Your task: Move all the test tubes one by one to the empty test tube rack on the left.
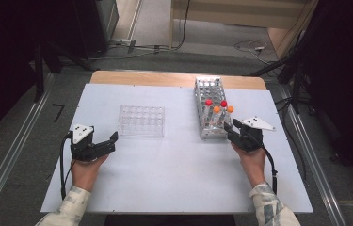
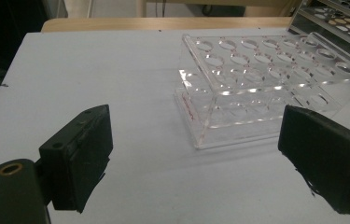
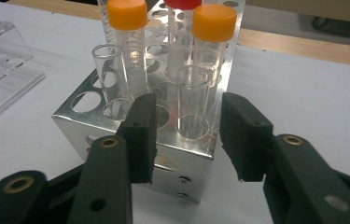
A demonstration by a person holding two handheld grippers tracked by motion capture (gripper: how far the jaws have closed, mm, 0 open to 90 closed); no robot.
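A metal tube rack (image 1: 210, 106) stands at the right of the white table. It holds two orange-capped tubes (image 3: 127, 14), two red-capped tubes (image 1: 208, 101) and two clear uncapped tubes (image 3: 109, 77) in its near rows. My right gripper (image 3: 189, 135) sits at the rack's near end. Its jaws stand either side of the right uncapped tube (image 3: 193, 100) with gaps on both sides, and the pads do not press it. My left gripper (image 2: 196, 158) rests open at the left, pointing at an empty clear acrylic rack (image 2: 266, 79), with nothing between its jaws.
The white table top (image 1: 164, 179) has bare room between the two hands and along the front. The acrylic rack (image 1: 141, 121) lies left of centre. A wooden edge (image 1: 164, 77) runs along the far side, with floor and cables beyond.
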